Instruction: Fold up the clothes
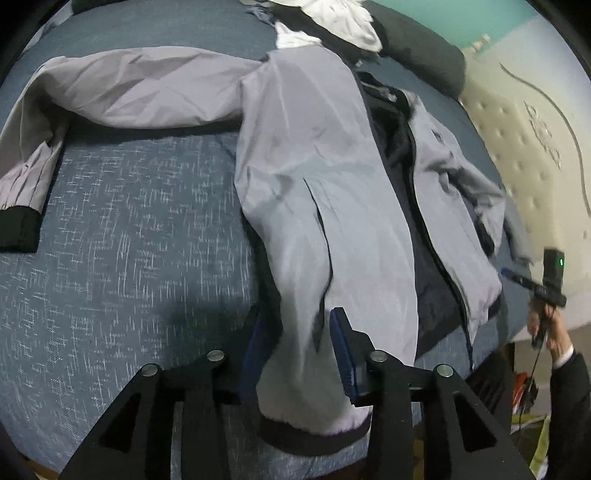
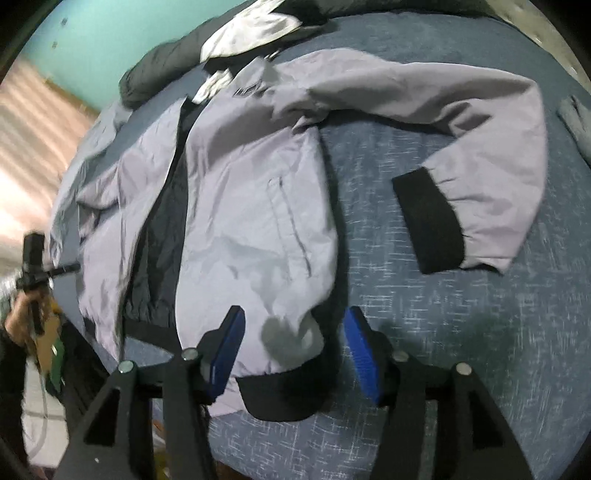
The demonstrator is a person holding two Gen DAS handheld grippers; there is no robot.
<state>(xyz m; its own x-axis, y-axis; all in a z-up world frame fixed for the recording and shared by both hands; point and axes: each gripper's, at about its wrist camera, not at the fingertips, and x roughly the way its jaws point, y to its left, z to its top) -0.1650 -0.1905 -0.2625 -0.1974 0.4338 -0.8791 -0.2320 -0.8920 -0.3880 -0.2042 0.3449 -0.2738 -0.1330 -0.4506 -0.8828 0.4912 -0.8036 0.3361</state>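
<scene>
The grey jacket [image 1: 325,192] is lying front-up and unzipped on a blue speckled bed cover [image 1: 140,236], its dark lining [image 1: 424,236] showing down the open middle. Its long axis is running from the black hem band [image 1: 314,439] at the near edge of the bed up to the collar at the far side, so the hem is pointing toward both cameras. One sleeve is stretching sideways across the cover, bending back near its black cuff [image 2: 428,221].

Beyond the collar, a dark pillow [image 1: 417,48] and a heap of white clothes [image 1: 343,18] are crowding the far edge of the bed, touching or just beside the jacket's shoulders. A teal wall [image 2: 92,40] is rising behind them, and a quilted cream headboard [image 1: 524,147] is standing at one side.

The left gripper [image 1: 295,354] is hanging over the hem corner of one front panel with its jaws partly spread and the fabric lying between them; whether the pads are pressing on it I cannot tell. The right gripper [image 2: 295,350] is standing open astride the other hem corner, its blue pads [image 2: 362,354] clear of the cloth on both sides.
</scene>
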